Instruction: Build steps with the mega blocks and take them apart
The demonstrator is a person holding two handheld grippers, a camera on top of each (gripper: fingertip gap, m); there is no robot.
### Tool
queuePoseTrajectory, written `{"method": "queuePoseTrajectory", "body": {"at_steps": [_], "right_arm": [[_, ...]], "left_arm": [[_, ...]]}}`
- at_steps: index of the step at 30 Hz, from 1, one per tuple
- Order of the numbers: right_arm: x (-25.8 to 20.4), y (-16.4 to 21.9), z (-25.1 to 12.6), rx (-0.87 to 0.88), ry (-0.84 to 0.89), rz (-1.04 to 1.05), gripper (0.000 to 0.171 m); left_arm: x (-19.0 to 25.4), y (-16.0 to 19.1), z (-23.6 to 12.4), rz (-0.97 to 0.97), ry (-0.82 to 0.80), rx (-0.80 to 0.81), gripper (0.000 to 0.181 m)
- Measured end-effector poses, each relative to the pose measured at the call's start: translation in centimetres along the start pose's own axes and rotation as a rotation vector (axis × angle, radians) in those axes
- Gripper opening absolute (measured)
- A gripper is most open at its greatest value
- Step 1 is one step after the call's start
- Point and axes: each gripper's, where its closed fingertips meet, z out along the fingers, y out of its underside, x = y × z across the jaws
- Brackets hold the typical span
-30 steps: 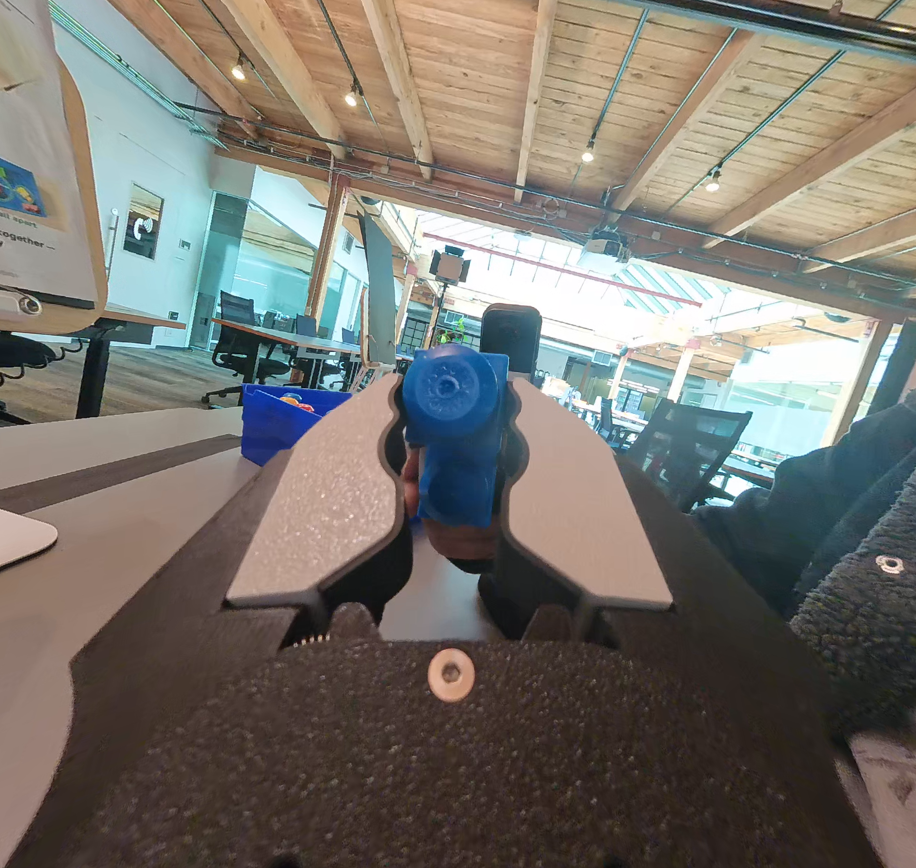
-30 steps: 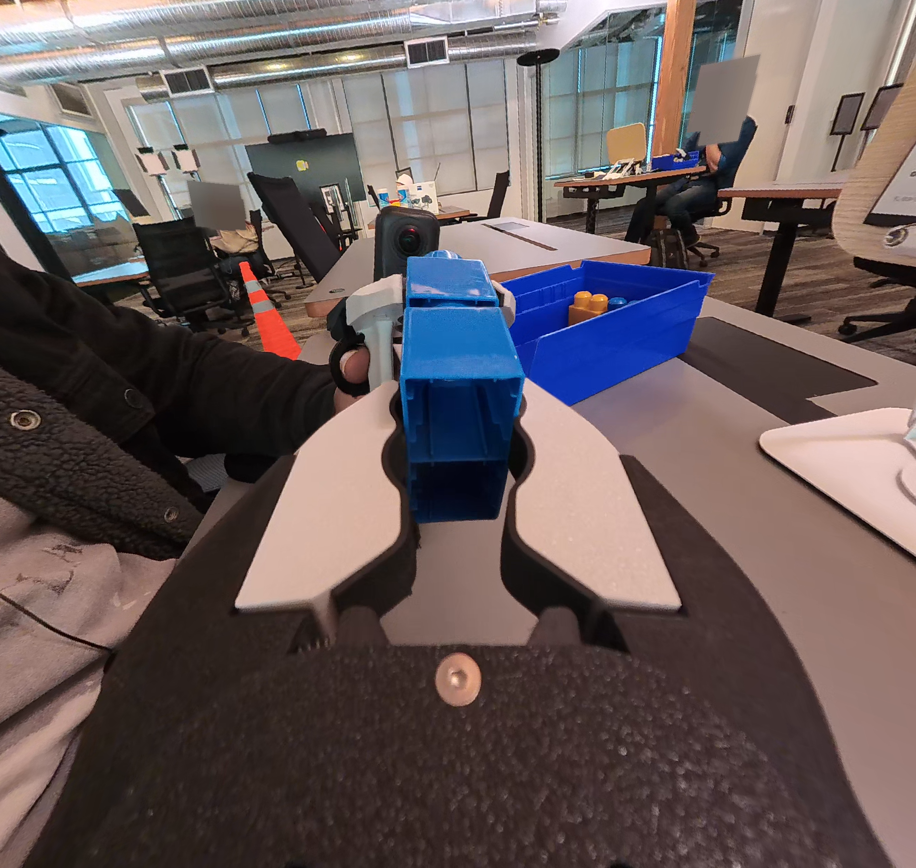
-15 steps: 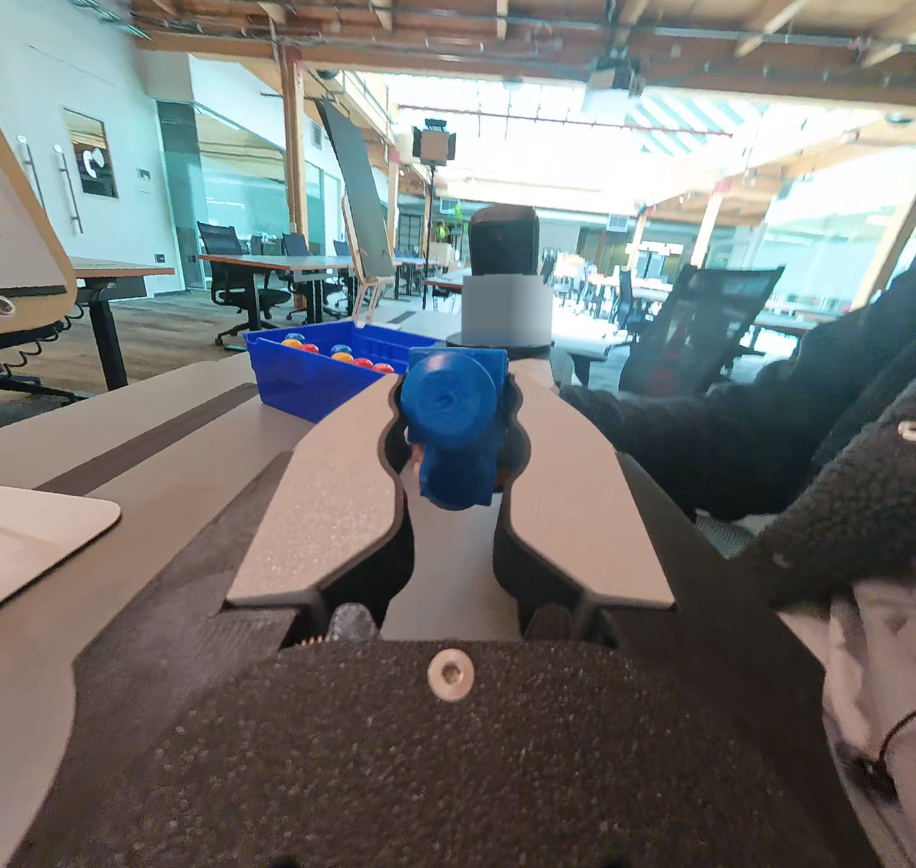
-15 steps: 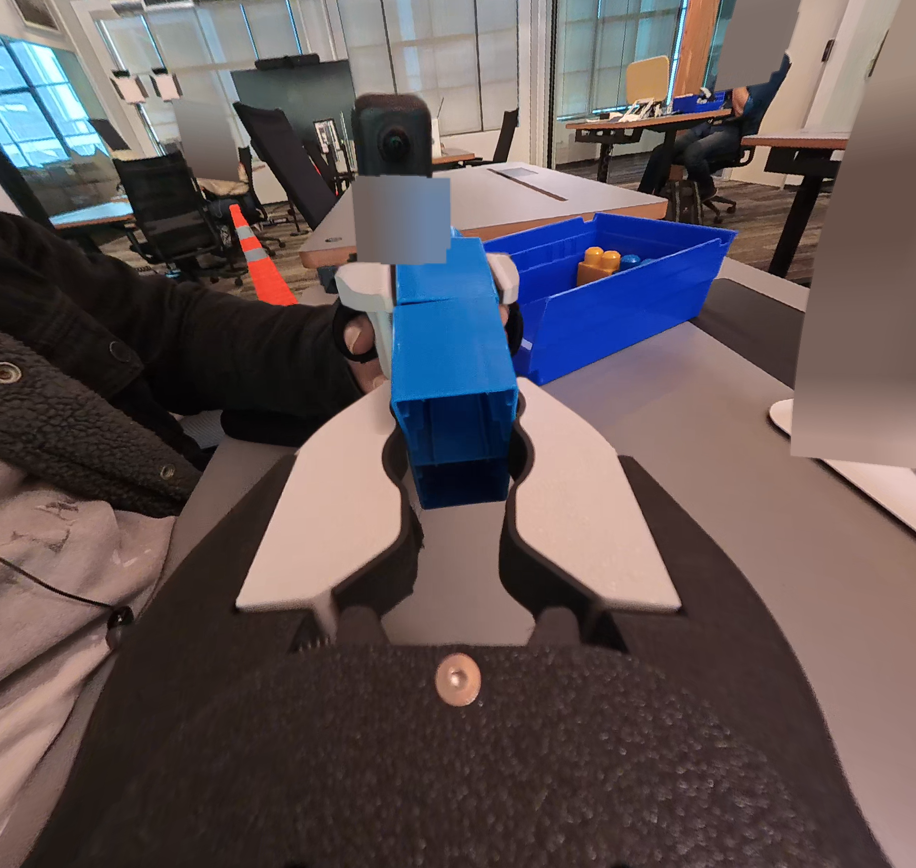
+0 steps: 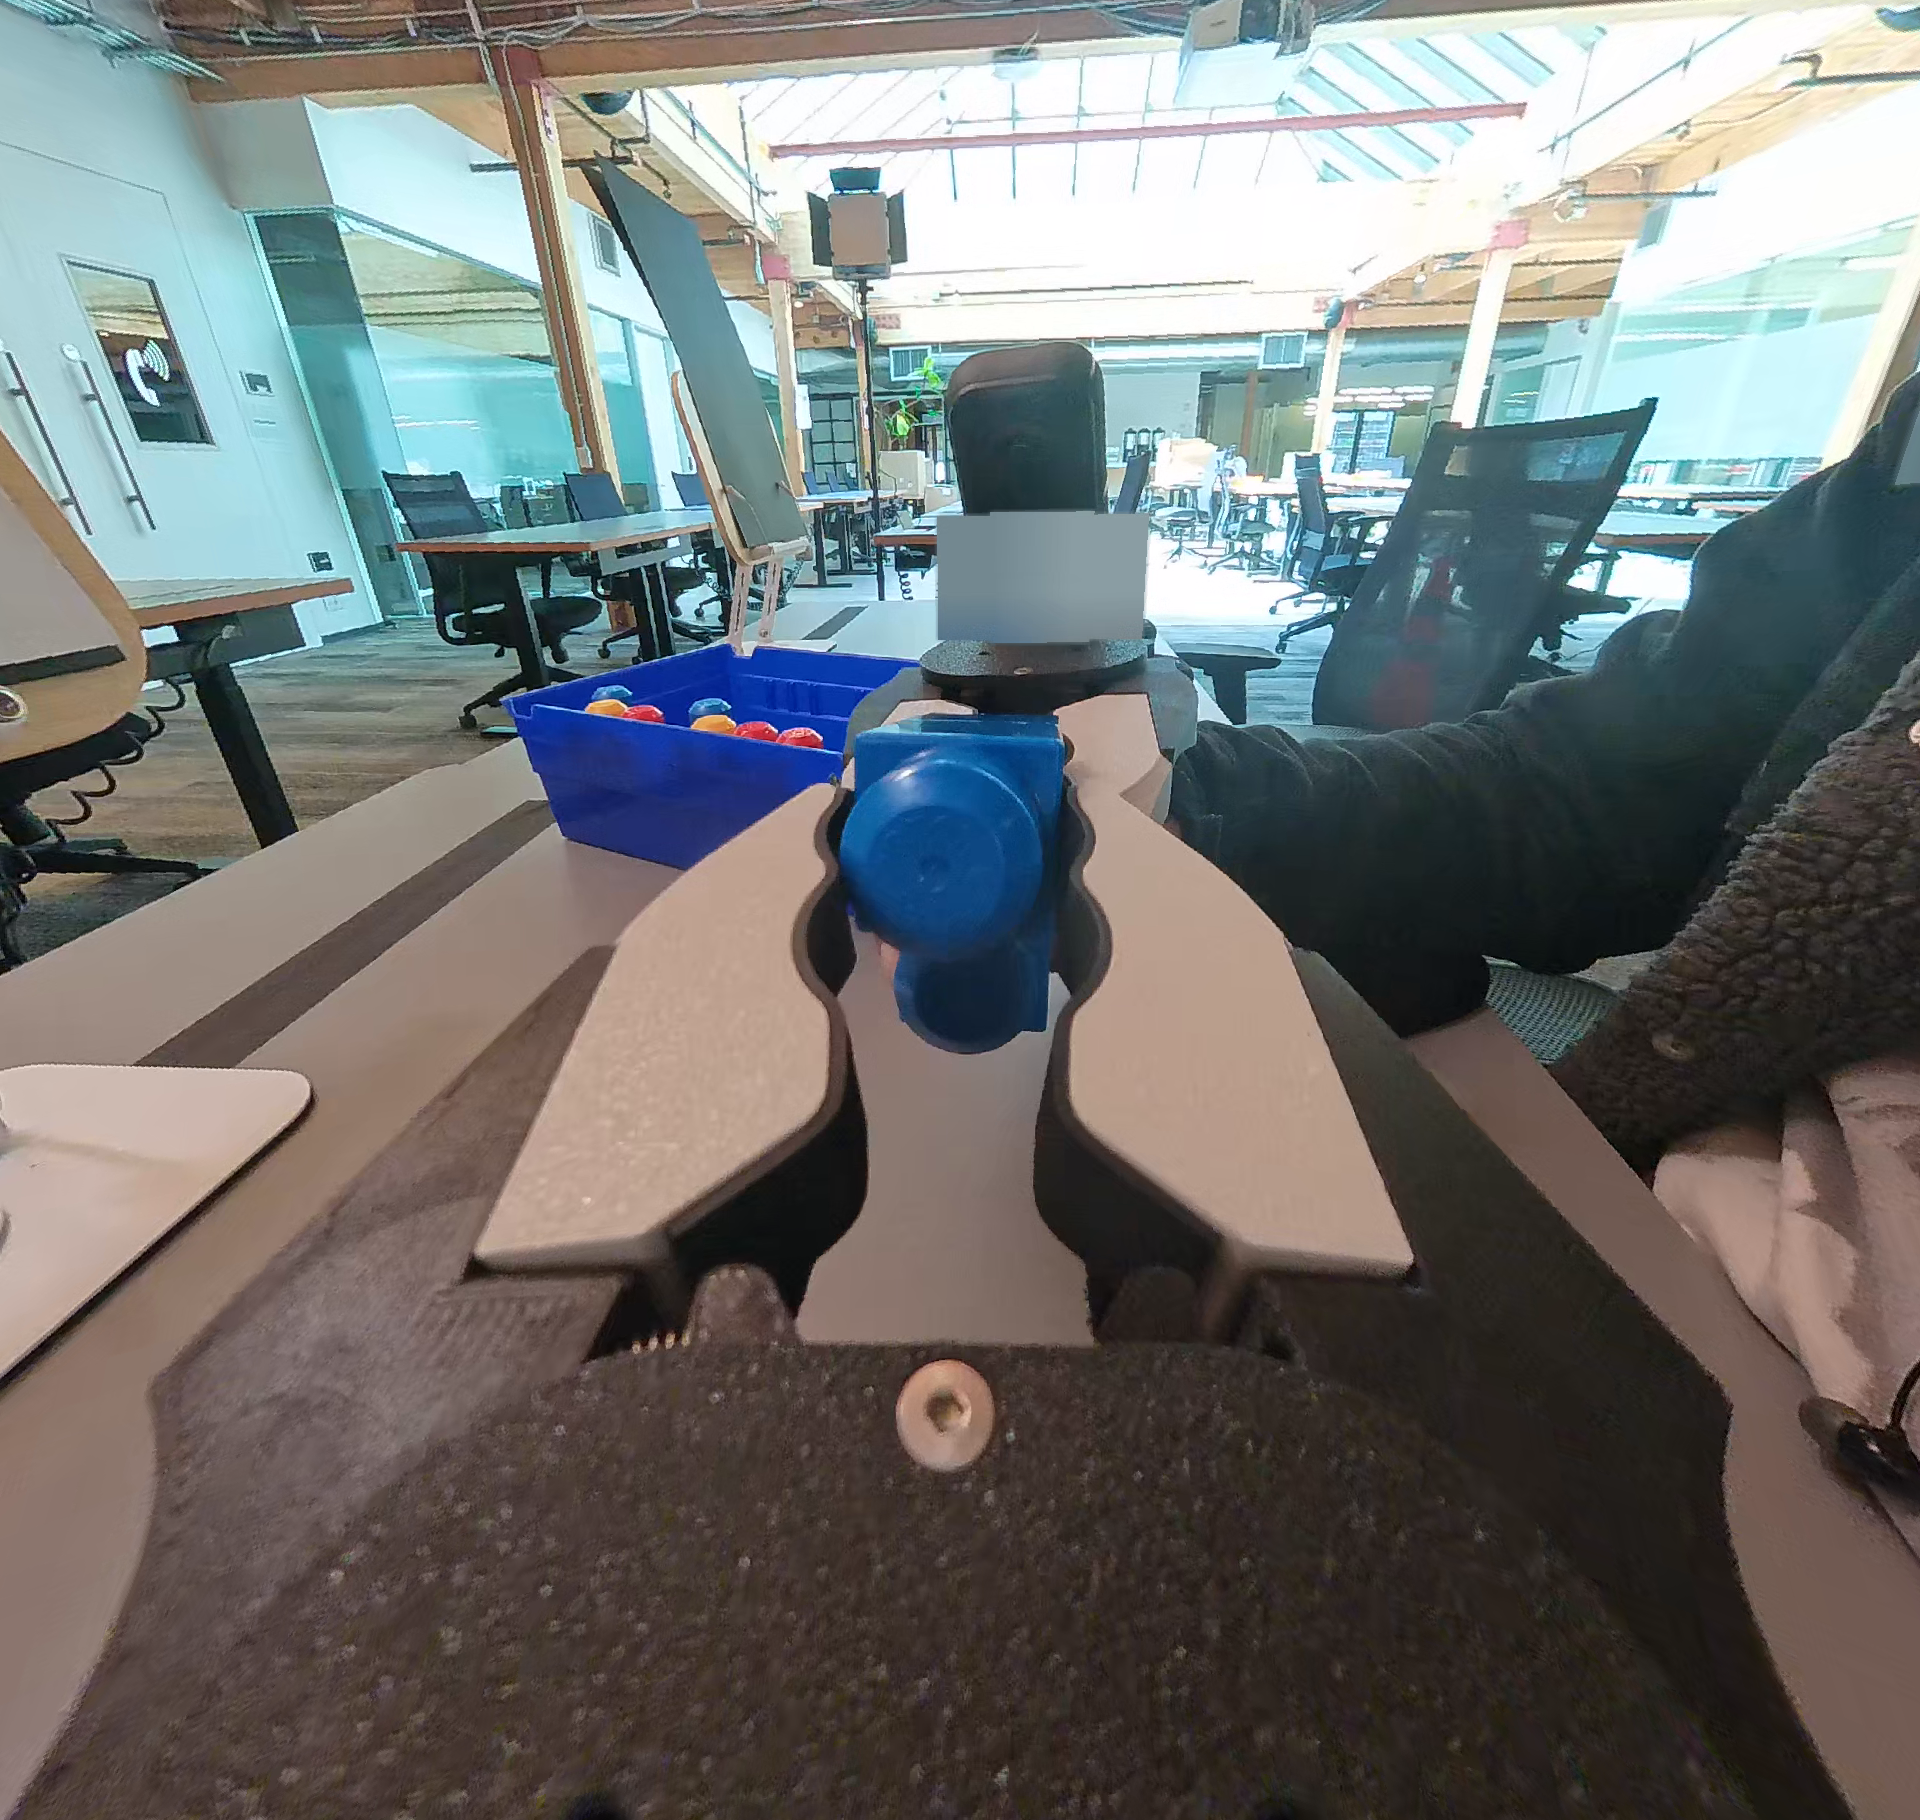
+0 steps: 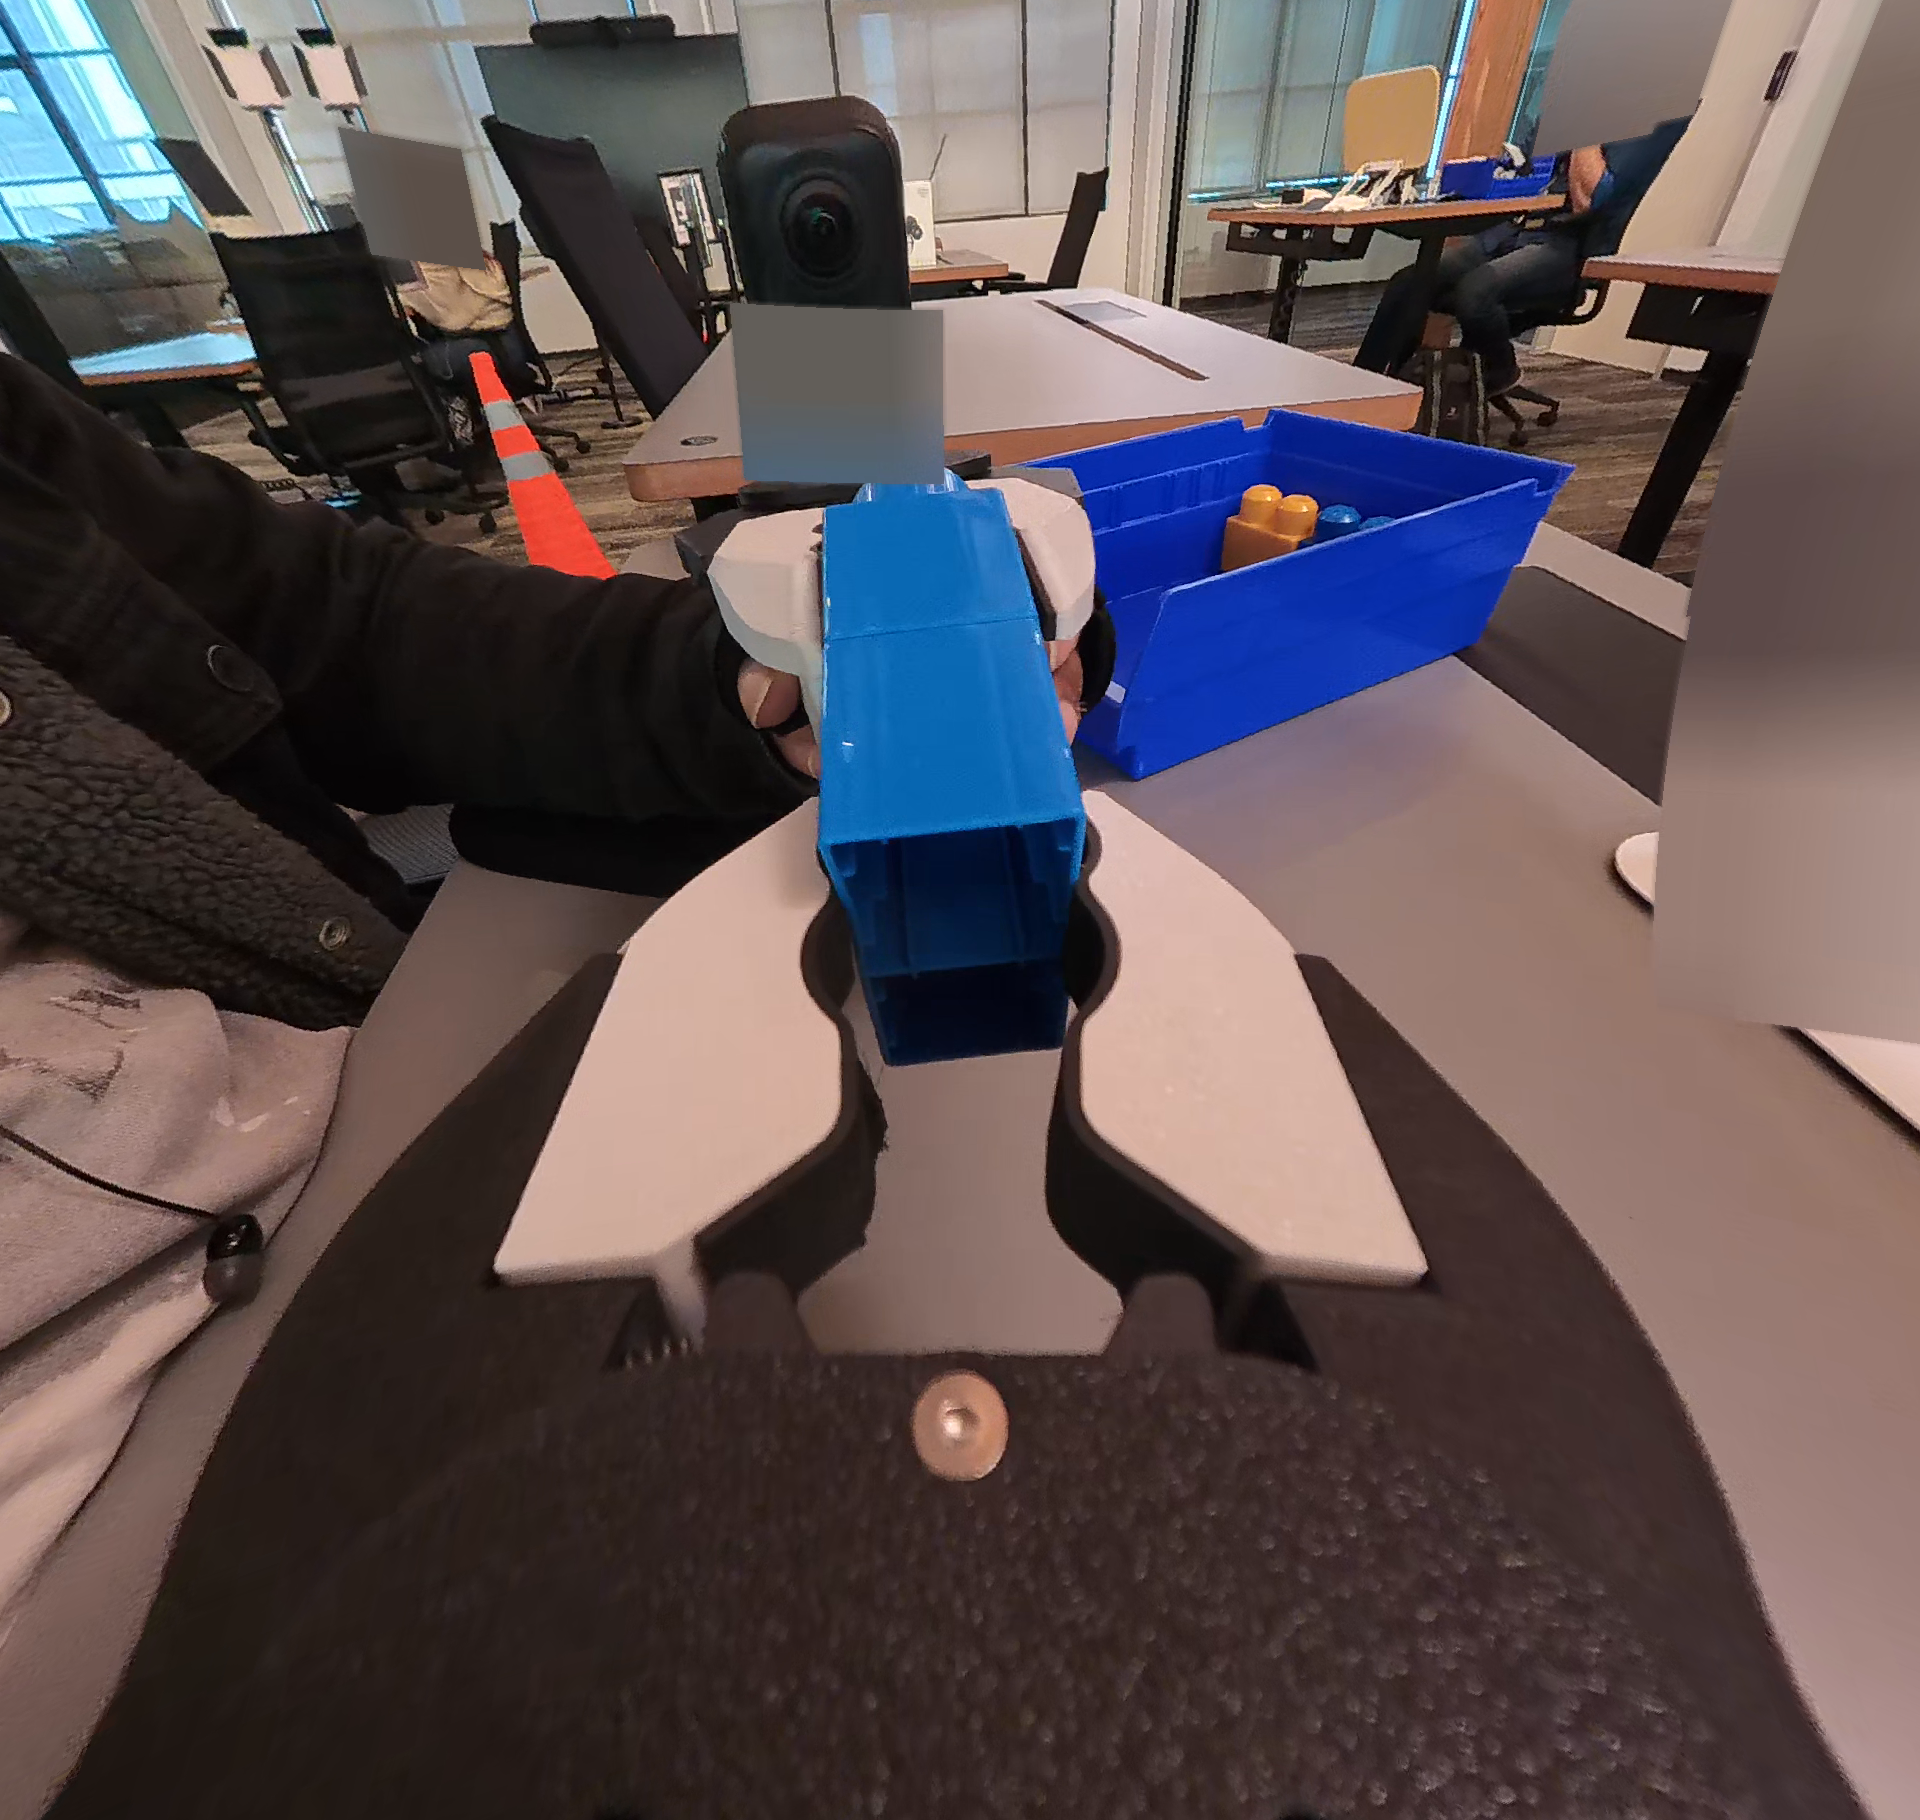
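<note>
The grey tabletop (image 5: 343, 949) carries a blue bin (image 5: 665, 783) with low walls. The bin holds loose blocks (image 5: 758, 728) in red, yellow and blue. A white flat base (image 5: 135, 1136) lies on the tabletop at the near left of the left wrist view.

Both grippers meet above the tabletop, facing each other, in front of the bin. The left gripper (image 5: 951, 897) has its fingers (image 5: 717, 1022) pinching a blue block (image 5: 951, 877), studs pointing at its camera. The right gripper (image 6: 961, 929) has its fingers (image 6: 1216, 1043) pinching a second blue block (image 6: 940, 783), hollow underside toward its camera. The two blocks sit end to end, touching in line.

The person's dark sleeve (image 6: 436, 648) reaches in beside the grippers.

Left wrist view only: the studs and the red blocks in the bin. Right wrist view only: the seam between the two blocks, an orange cone (image 6: 530, 482) on the floor behind, and a yellow block (image 6: 1262, 523) against the far bin wall.
</note>
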Motion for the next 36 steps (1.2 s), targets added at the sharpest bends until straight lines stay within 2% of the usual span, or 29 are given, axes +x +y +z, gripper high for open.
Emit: {"method": "queuePoseTrajectory", "body": {"at_steps": [5,7,9,14,19,24,29,36], "right_arm": [[0.1,-0.8,-0.1,0.052,0.008,-0.004,0.038],[0.1,-1.5,-0.4,0.111,-0.001,0.012,0.038],[0.4,-2.8,-1.1,0.209,0.001,0.039,0.038],[0.8,-5.7,-2.8,0.474,-0.022,0.159,0.038],[0.4,-6.5,-2.3,0.6,-0.042,0.238,0.038],[0.0,-6.1,-1.2,0.598,-0.026,0.226,0.038],[-0.1,-5.9,-1.0,0.568,-0.022,0.202,0.038],[0.1,-3.0,-0.5,0.244,-0.031,0.058,0.038]], "left_arm": [[-0.2,-0.9,0.1,-0.036,-0.021,0.051,0.036],[-0.2,-1.3,0.2,-0.057,-0.021,0.091,0.048],[-0.2,-1.1,0.3,-0.086,-0.019,0.096,0.052],[0.3,0.0,1.6,-0.128,-0.032,0.092,0.05],[0.2,-0.4,2.5,-0.154,-0.096,0.145,0.044],[0.0,-1.1,2.4,-0.197,-0.103,0.184,0.038],[0.0,-1.0,2.2,-0.22,-0.08,0.139,0.036],[-0.6,0.4,0.5,-0.117,-0.029,-0.127,0.036]]}}
